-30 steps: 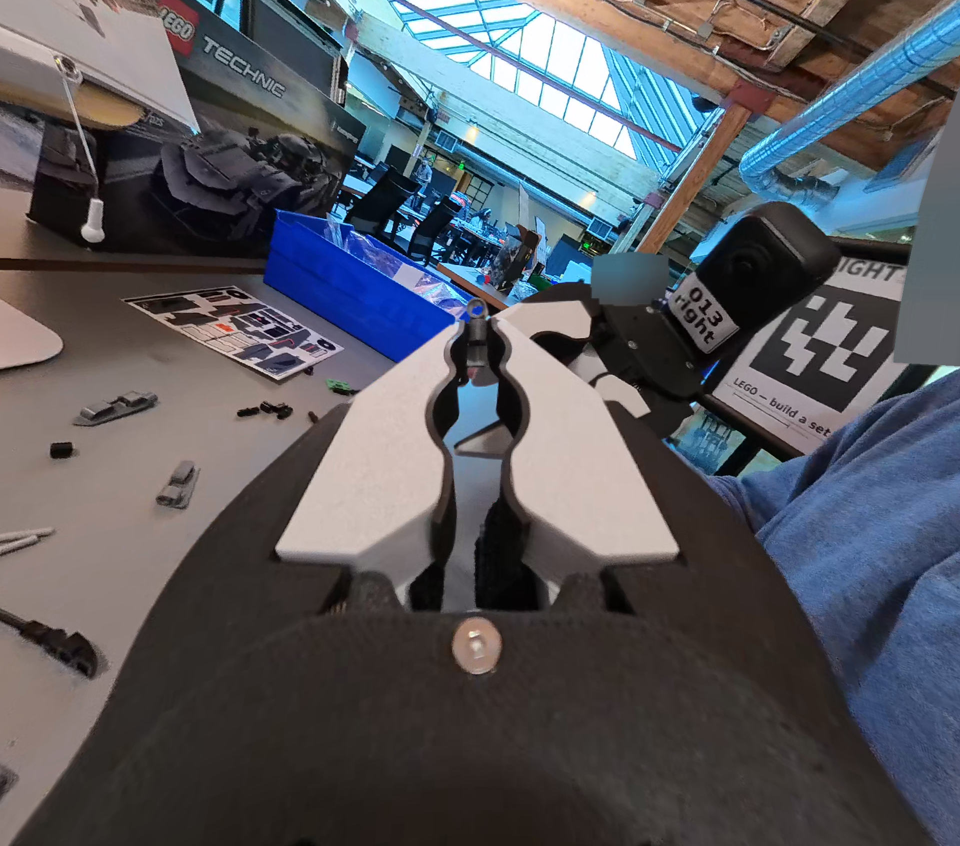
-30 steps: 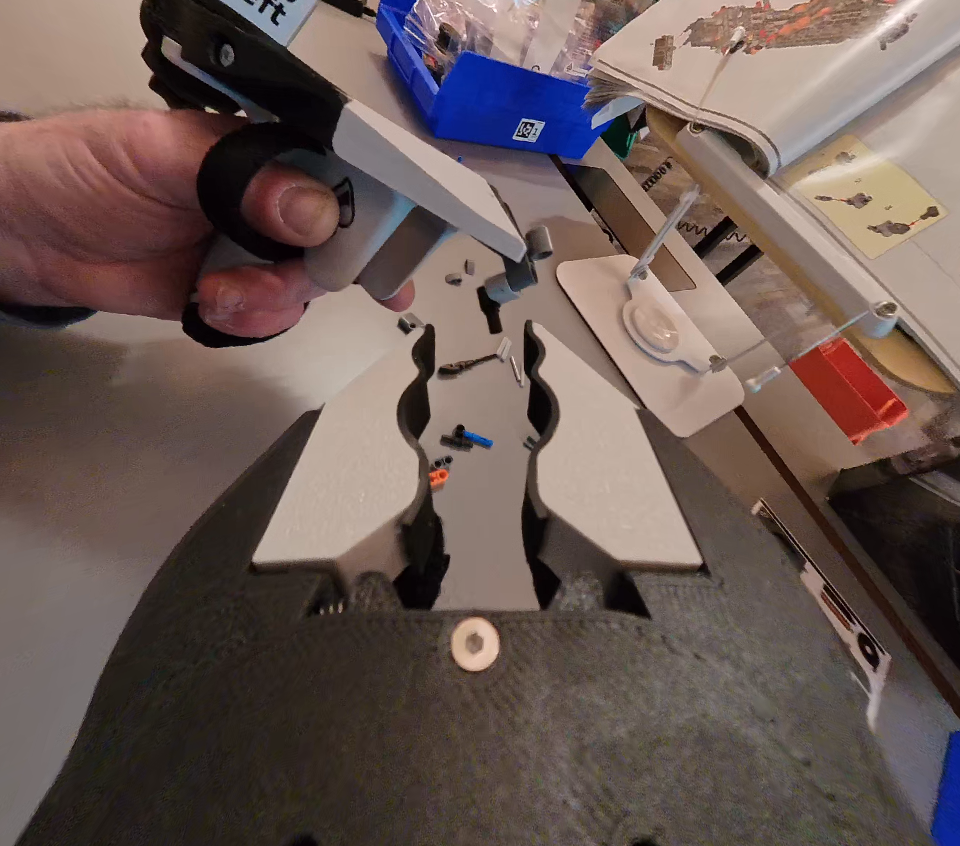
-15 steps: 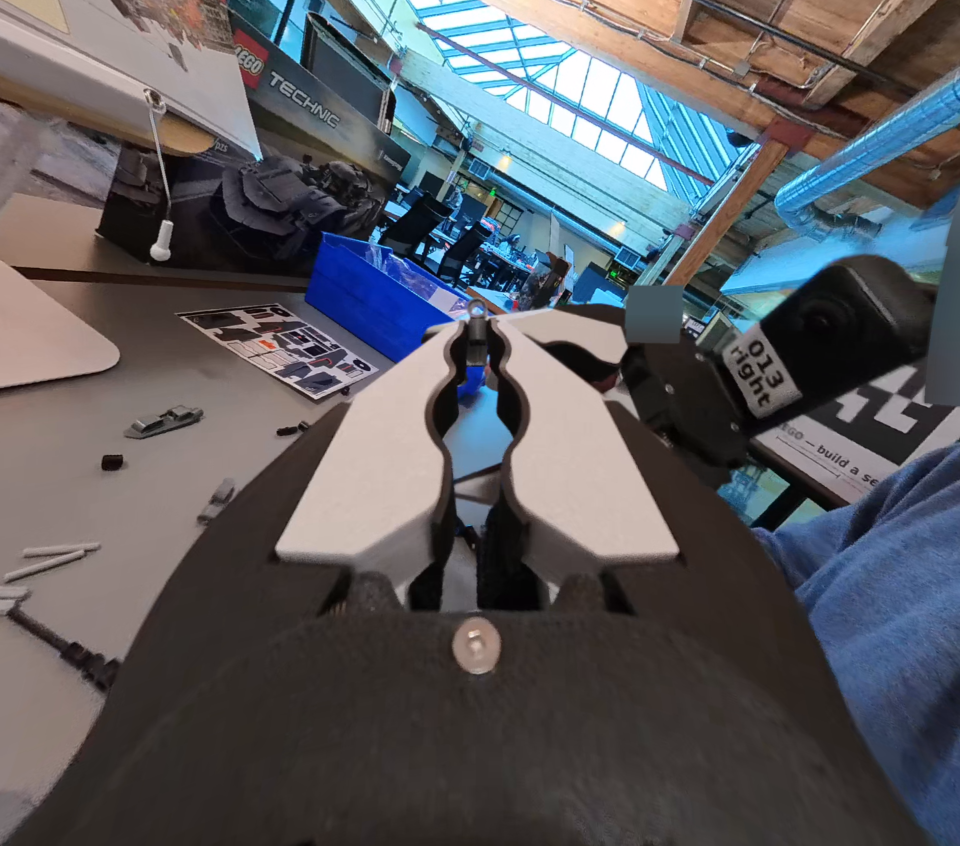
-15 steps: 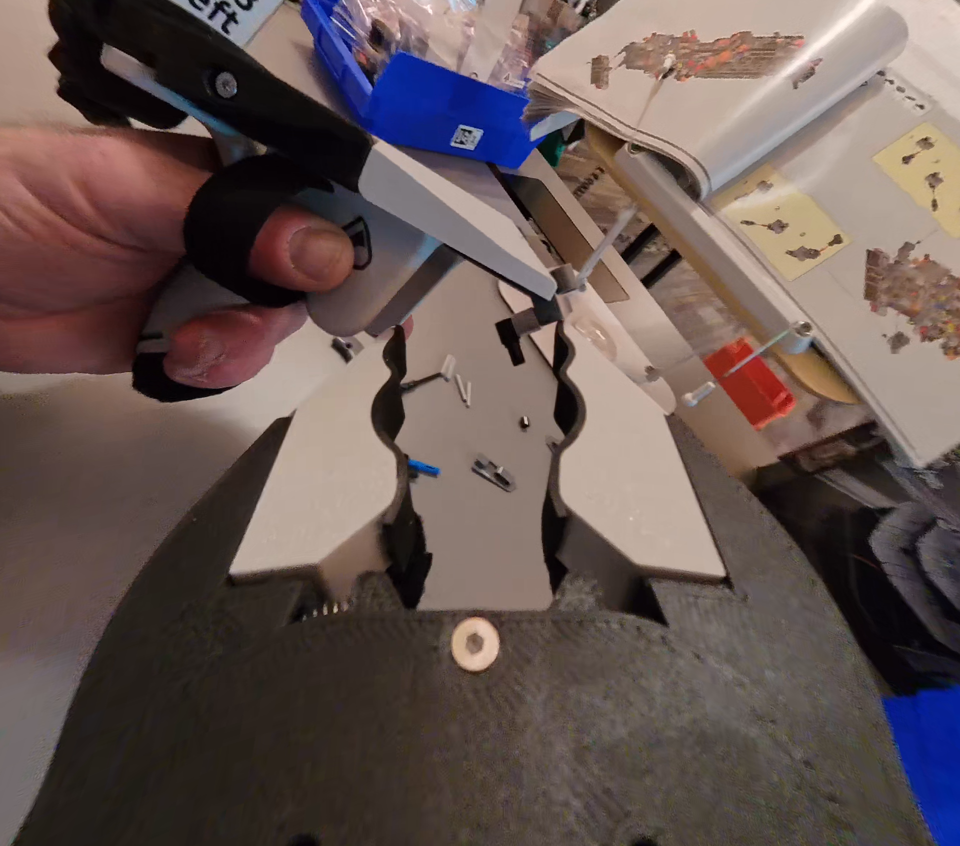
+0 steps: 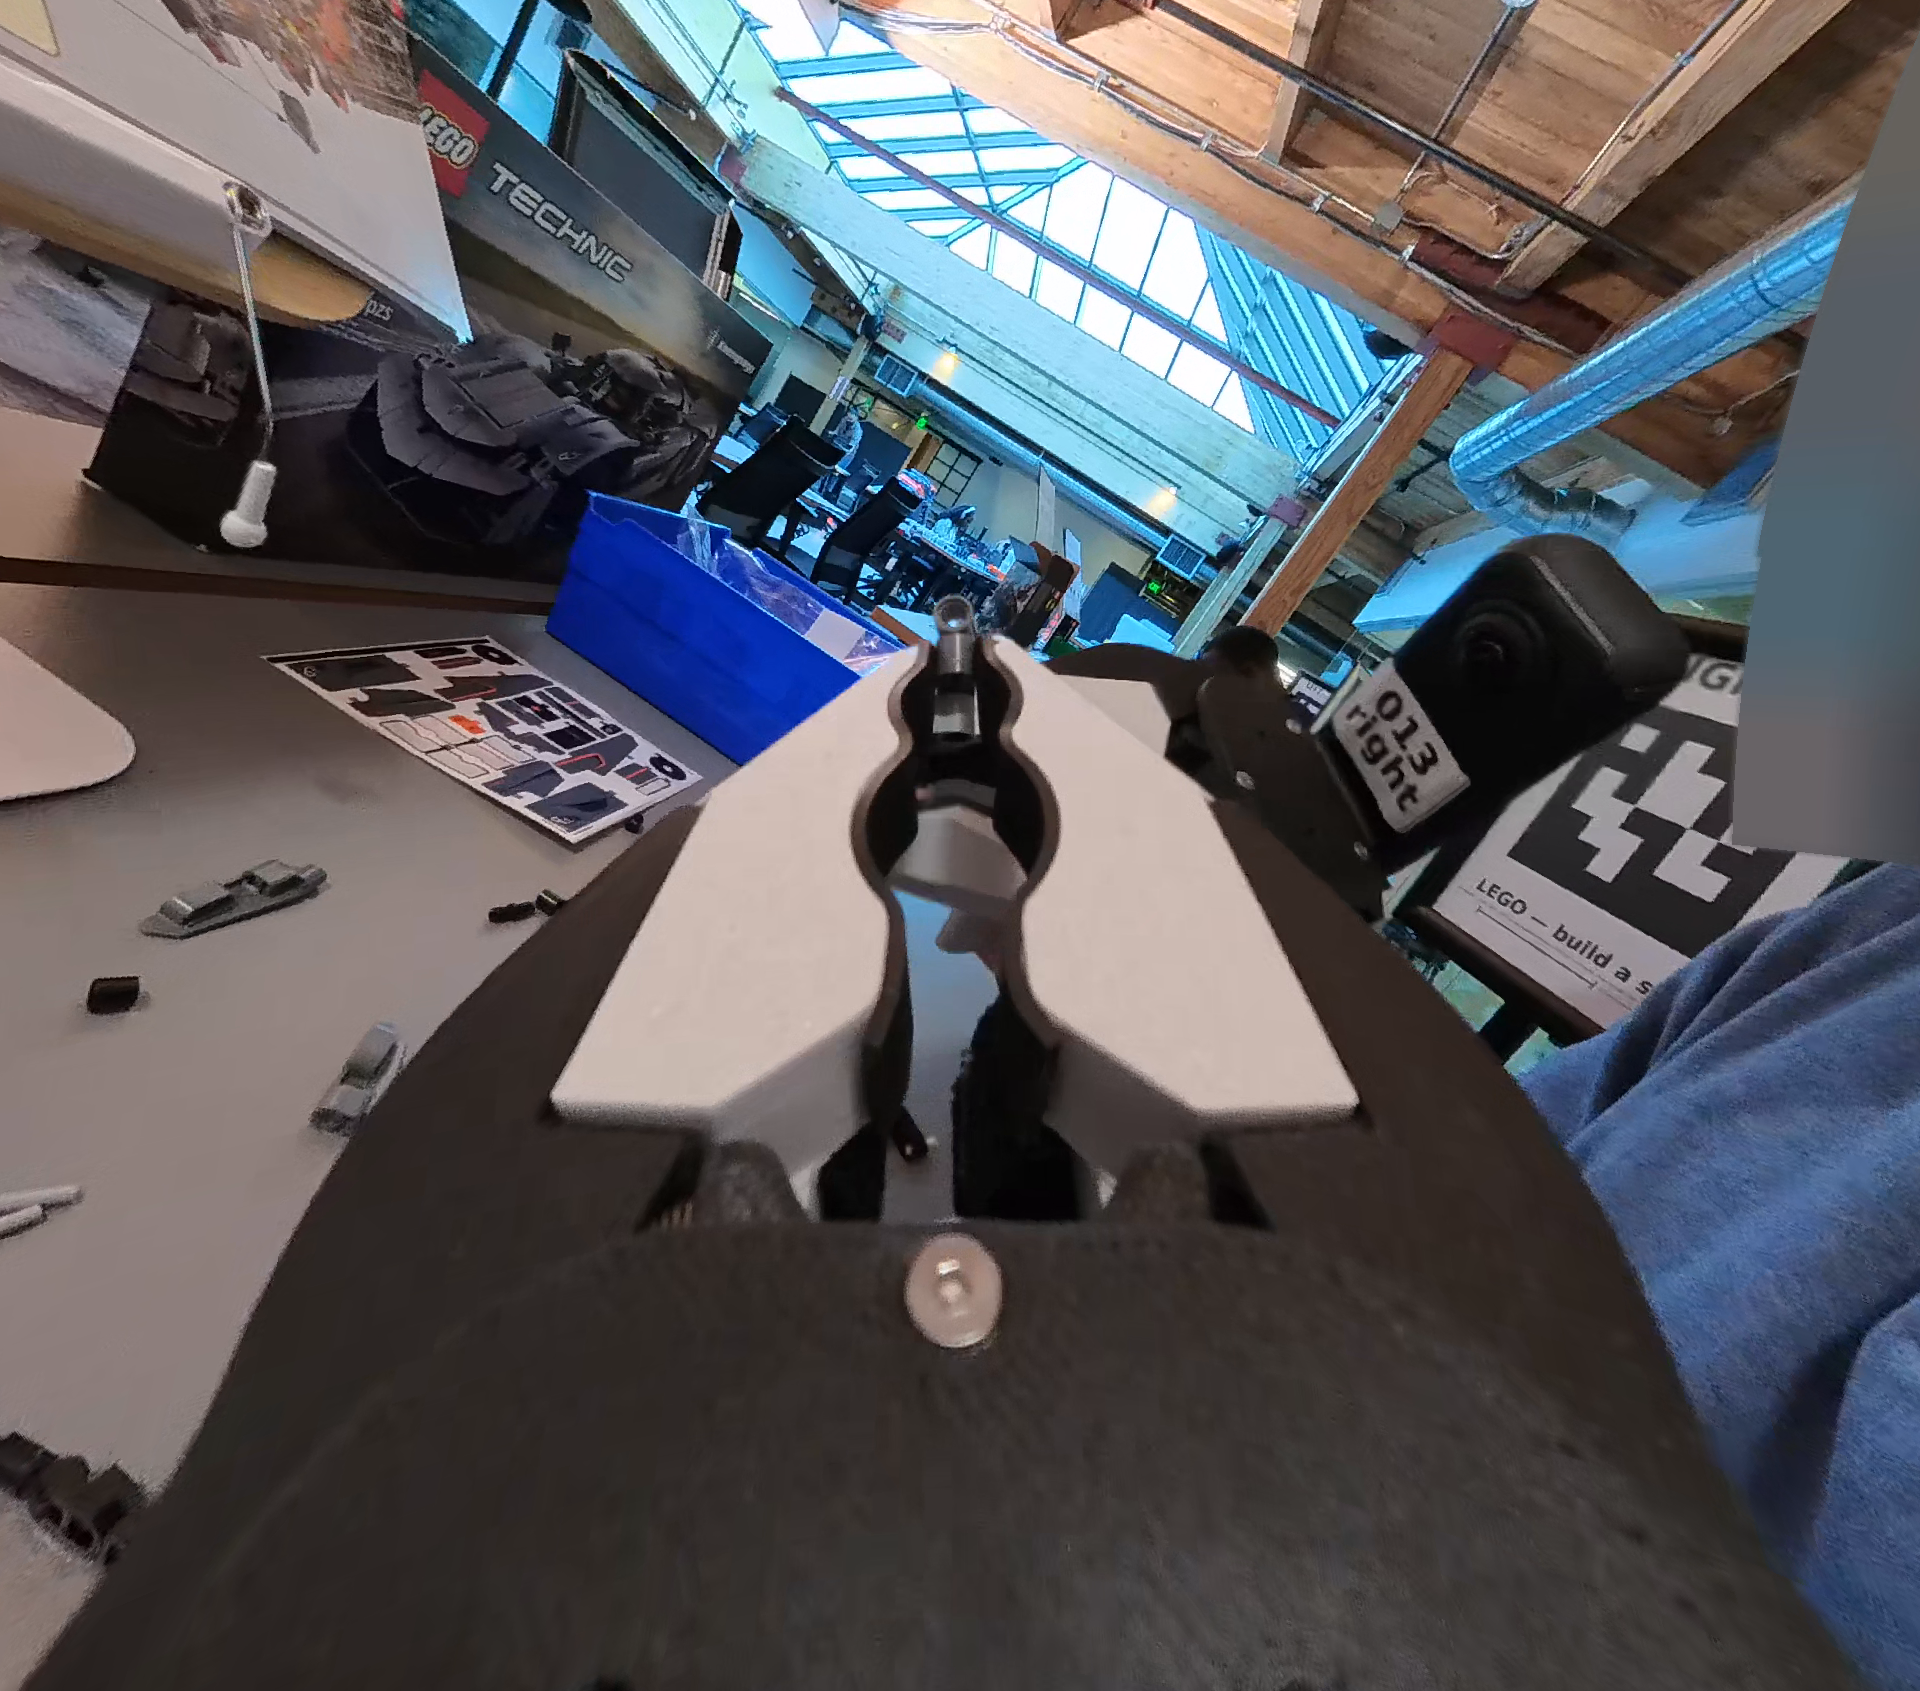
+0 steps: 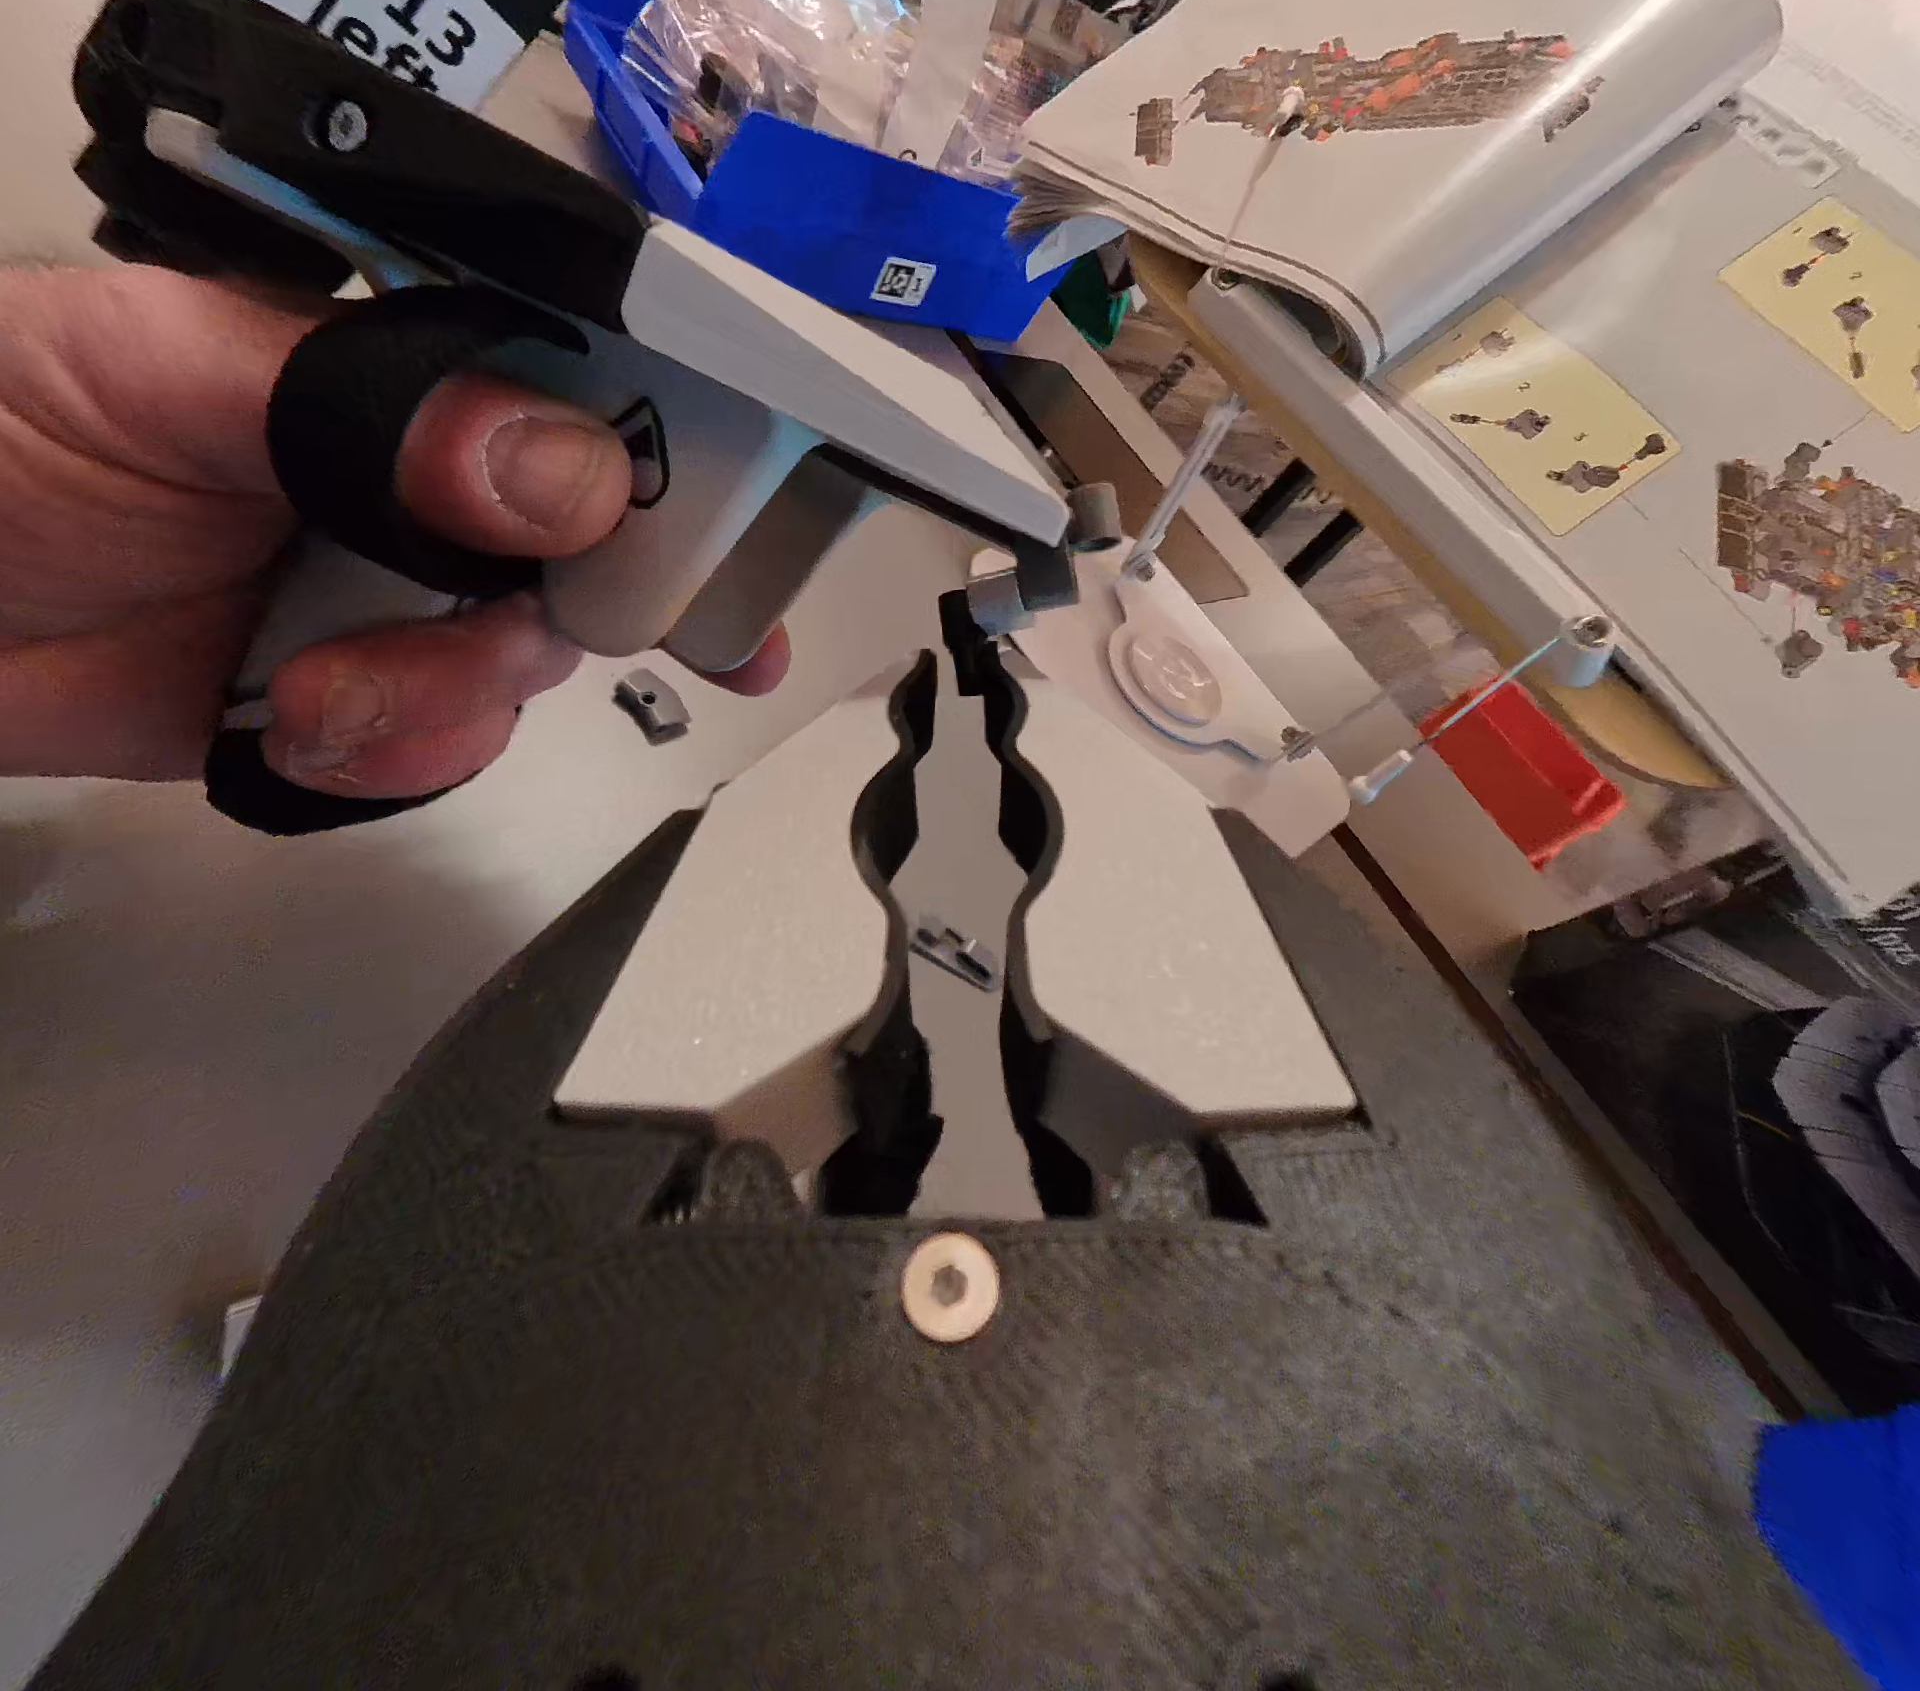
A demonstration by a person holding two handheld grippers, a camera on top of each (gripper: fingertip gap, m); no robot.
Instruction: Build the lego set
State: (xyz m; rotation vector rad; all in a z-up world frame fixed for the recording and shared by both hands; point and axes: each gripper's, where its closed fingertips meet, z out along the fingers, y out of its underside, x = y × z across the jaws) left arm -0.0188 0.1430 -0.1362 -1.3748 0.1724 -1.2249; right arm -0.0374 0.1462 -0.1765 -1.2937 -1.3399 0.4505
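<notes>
While left tool (image 5: pixel 953 662) pinches grey lego piece (image 6: pixel 1044 571), right tool (image 6: pixel 961 675) seemingly parted.

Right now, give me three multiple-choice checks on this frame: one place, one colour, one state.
1. The blue plastic bin sits:
A. on the grey table, beside the open instruction booklet
B. on the floor
C. on top of the booklet

2. The pin sticking from the small grey lego connector is:
A. red
B. black
C. yellow

3. The left claw is:
A. wide open
B. shut on the connector
C. lying flat on the table

Answers:
1. A, the bin stands on the tabletop next to the booklet.
2. B, the pin is plainly black.
3. B, its tips pinch the connector.
</notes>
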